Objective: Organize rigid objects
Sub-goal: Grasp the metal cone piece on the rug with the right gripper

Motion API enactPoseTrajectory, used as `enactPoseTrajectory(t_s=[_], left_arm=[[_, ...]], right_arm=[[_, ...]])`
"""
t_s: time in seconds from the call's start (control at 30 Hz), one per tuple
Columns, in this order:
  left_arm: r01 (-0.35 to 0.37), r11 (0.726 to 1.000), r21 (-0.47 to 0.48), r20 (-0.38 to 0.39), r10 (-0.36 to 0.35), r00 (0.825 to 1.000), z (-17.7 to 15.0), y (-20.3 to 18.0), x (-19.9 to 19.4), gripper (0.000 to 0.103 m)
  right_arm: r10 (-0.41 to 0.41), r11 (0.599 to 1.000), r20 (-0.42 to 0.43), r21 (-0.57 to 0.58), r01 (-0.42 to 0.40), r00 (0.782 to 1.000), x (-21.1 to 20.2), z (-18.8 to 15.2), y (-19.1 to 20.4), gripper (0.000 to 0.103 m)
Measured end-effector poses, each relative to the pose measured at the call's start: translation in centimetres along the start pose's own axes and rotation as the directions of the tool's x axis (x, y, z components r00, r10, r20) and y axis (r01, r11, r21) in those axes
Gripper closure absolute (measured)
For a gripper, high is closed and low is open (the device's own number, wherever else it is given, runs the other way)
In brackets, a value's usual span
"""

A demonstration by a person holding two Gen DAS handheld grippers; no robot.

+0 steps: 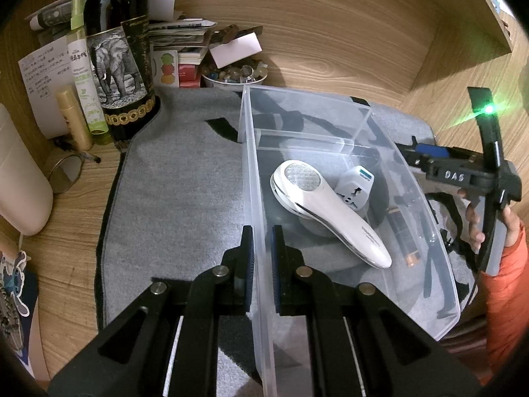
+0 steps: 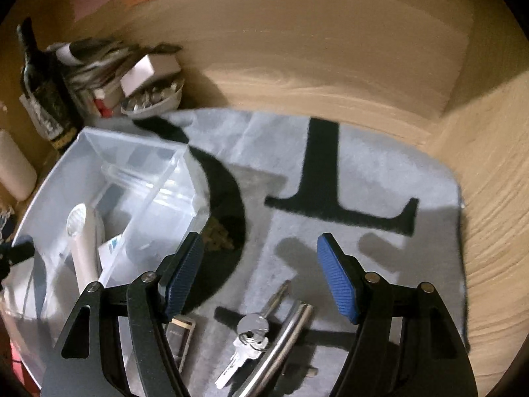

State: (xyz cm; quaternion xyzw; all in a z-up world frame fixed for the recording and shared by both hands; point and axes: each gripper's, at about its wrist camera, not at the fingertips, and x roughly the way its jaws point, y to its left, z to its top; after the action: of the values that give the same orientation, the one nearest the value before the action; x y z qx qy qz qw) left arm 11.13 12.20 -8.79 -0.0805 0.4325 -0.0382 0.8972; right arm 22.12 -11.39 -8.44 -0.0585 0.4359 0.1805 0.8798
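The left gripper [image 1: 263, 258] has its fingers [image 1: 247, 264] closed on the near-left wall of the clear plastic bin [image 1: 439, 297], pinching the wall and steadying the bin on the grey mat [image 1: 185, 178]. Inside the bin lie a white handheld device [image 1: 330, 211], a white plug adapter [image 1: 355, 187] touching it on the far side, and a battery [image 1: 405, 238] along the right wall.

The right gripper [image 2: 259, 271] hangs with its fingers [image 2: 183, 271] open and empty over the mat just right of the bin. Below them lie a bunch of keys [image 2: 248, 340], a shiny metal bar [image 2: 284, 340] touching the keys, and a small dark flat case [image 2: 180, 334] beside the bin wall.

The step in hand looks like fetching the next loose item. The keys and bar overlap, so a good grasp would come straight down with the fingers across one item only, probably the bar's free end, to avoid dragging the keys along.

Far left on the table [image 1: 314, 46], a dark bottle [image 1: 119, 53], a spray bottle [image 1: 84, 76], stacked papers [image 1: 178, 33] and a bowl of trinkets [image 1: 233, 76] stand clear of the work.
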Motion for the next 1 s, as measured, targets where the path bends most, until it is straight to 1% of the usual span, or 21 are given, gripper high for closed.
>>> enactPoseTrajectory(t_s=[0.13, 0.17, 0.23, 0.37, 0.53, 0.7, 0.73, 0.77, 0.8, 0.83, 0.9, 0.93, 0.97, 1.0], left_arm=[[-0.002, 1.000, -0.001, -0.001, 0.002, 1.000, -0.1, 0.1, 0.0, 0.096], [-0.004, 1.000, -0.002, -0.001, 0.004, 1.000, -0.1, 0.2, -0.1, 0.096], [-0.002, 1.000, -0.002, -0.002, 0.002, 1.000, -0.1, 0.2, -0.1, 0.095], [-0.004, 1.000, -0.001, -0.002, 0.004, 1.000, -0.1, 0.2, -0.1, 0.096], [-0.004, 1.000, -0.002, -0.002, 0.004, 1.000, 0.0, 0.2, -0.1, 0.096], [-0.004, 1.000, -0.003, -0.002, 0.004, 1.000, -0.1, 0.2, -0.1, 0.096], [-0.005, 1.000, -0.002, -0.001, 0.005, 1.000, 0.0, 0.1, -0.1, 0.096], [-0.004, 1.000, -0.003, -0.001, 0.004, 1.000, -0.1, 0.2, -0.1, 0.095], [-0.004, 1.000, -0.003, -0.002, 0.004, 1.000, 0.0, 0.1, -0.1, 0.095], [-0.004, 1.000, -0.003, -0.002, 0.004, 1.000, 0.0, 0.1, 0.0, 0.095], [-0.005, 1.000, -0.001, -0.002, 0.005, 1.000, 0.0, 0.1, -0.1, 0.096], [-0.005, 1.000, -0.002, -0.002, 0.005, 1.000, 0.0, 0.1, 0.0, 0.096], [-0.006, 1.000, -0.001, -0.002, 0.006, 1.000, 0.0, 0.1, -0.1, 0.096], [-0.006, 1.000, -0.003, -0.002, 0.006, 1.000, 0.0, 0.1, 0.0, 0.096]], right_arm=[[0.022, 0.999, -0.028, -0.043, -0.023, 0.999, 1.0, -0.1, 0.9, 0.035], [0.024, 0.998, -0.036, -0.052, -0.025, 0.999, 1.3, -0.1, 1.1, 0.037], [0.018, 0.999, -0.042, -0.047, -0.020, 0.999, 1.8, -0.1, 1.0, 0.038], [0.032, 0.999, -0.065, -0.027, -0.034, 0.997, 2.7, 0.0, 0.5, 0.037], [0.040, 0.998, -0.074, -0.043, -0.044, 0.996, 3.6, 0.0, 1.0, 0.038], [0.036, 0.997, -0.076, -0.068, -0.041, 0.996, 4.3, 0.5, 1.4, 0.044], [0.039, 0.997, -0.077, -0.070, -0.044, 0.996, 4.5, 0.6, 1.3, 0.048], [0.039, 0.996, -0.078, -0.072, -0.045, 0.996, 4.6, 0.6, 1.4, 0.055], [0.042, 0.996, -0.082, -0.075, -0.048, 0.996, 4.8, 0.6, 1.4, 0.058], [0.046, 0.996, -0.089, -0.073, -0.052, 0.995, 5.1, 0.7, 1.5, 0.064], [0.043, 0.996, -0.090, -0.074, -0.050, 0.995, 5.6, 0.8, 1.7, 0.066], [0.041, 0.996, -0.085, -0.078, -0.047, 0.996, 5.7, 0.8, 1.8, 0.069], [0.044, 0.995, -0.081, -0.082, -0.050, 0.996, 5.7, 0.8, 2.0, 0.075], [0.047, 0.995, -0.078, -0.086, -0.054, 0.996, 5.6, 0.9, 2.1, 0.078]])
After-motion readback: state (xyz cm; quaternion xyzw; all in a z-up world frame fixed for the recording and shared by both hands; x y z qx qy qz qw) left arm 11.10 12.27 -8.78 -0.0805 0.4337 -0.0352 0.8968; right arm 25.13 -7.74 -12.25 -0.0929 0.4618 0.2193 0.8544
